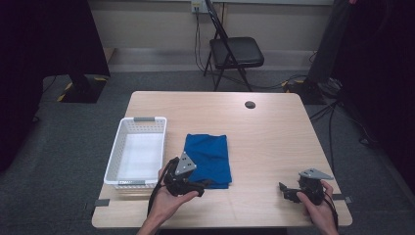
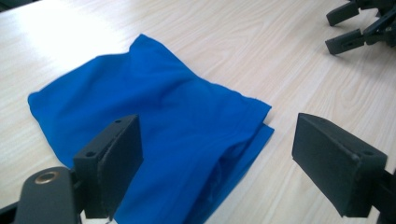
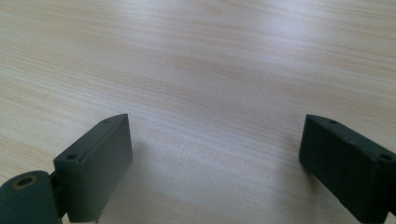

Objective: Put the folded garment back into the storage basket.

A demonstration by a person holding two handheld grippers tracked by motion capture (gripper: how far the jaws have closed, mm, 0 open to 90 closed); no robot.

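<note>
Here, in the high view, a folded blue cloth (image 1: 208, 159) lies on the wooden counter (image 1: 264, 132), just right of a white plastic basket (image 1: 138, 152). The left tool (image 1: 195, 187) hovers at the cloth's near left corner, in the person's left hand (image 1: 166, 198); the right tool (image 1: 285, 192) sits well right of the cloth.

In the left gripper view, the left tool (image 2: 217, 154) gapes wide above the cloth (image 2: 159, 116), gripping nothing.

In the right gripper view, the right tool (image 3: 215, 163) is spread wide, empty, over bare counter (image 3: 201, 70).
</note>
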